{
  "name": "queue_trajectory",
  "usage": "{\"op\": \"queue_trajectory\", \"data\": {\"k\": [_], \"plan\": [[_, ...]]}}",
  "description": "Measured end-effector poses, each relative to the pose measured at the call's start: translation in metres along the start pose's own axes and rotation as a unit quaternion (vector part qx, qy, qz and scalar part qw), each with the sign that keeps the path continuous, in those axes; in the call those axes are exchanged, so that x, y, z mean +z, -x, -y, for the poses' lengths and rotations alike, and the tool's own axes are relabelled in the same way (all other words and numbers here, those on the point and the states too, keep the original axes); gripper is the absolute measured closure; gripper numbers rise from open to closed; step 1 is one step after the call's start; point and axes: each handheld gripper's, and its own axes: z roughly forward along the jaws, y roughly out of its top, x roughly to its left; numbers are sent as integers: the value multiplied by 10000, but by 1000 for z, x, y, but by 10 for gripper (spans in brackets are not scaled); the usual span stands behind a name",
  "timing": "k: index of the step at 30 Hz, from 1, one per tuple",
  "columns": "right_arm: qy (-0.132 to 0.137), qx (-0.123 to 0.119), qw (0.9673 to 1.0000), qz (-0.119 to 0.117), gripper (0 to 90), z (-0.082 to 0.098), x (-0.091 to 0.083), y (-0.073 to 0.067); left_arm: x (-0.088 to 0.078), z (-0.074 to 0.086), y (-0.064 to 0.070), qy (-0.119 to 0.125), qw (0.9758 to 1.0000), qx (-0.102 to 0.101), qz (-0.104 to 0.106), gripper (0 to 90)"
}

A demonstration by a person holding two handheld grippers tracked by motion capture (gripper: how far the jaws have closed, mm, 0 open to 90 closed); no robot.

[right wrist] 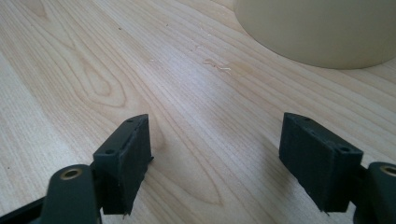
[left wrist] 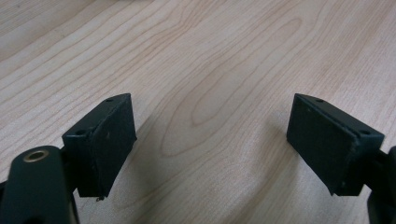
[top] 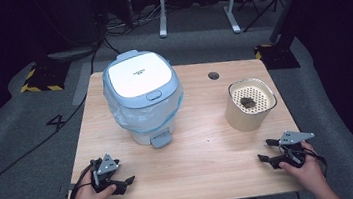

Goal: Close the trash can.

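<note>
- Left gripper (top: 122, 182) rests low at the near left corner of the desk (top: 205, 146); fingers (left wrist: 108, 140) spread wide, bare wood between them, nothing pinched.
- Right gripper (top: 267, 150) sits at the near right edge; its fingers (right wrist: 128, 158) are also spread and empty, aimed toward the cream container (top: 249, 104) just ahead.
- Cream container stands upright on the right side of the desk, near the right gripper but apart from it. A perforated insert sits in its top, with a small dark lump (top: 247, 102) lying on it.
- Pedal bin (top: 142, 94), blue-grey with a white lid, stands left of centre, lid down, liner bag bunched below the rim, pedal (top: 161, 140) facing the person.
- Risk 1: the container looks tall and light; a one-sided push from a finger could tip or slide it, since its wall curves and gives the flat pads little contact.
- Risk 2: if it is tilted for emptying, the loose insert may drop out along with the lump.
- Risk 3: the bin lid is shut; anything carried over arrives at a closed top unless the pedal is pressed first, and a hard press could shove the bin backwards.
- Risk 4: the bunched liner could snag a finger near the rim.
</note>
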Motion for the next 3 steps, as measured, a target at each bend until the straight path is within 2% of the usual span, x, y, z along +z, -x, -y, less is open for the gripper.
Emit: {"op": "queue_trajectory", "data": {"k": [3], "plan": [[-1,-2,10000,2,252,0,0,0,0,0,0,-1,10000,-22,5,155]]}}
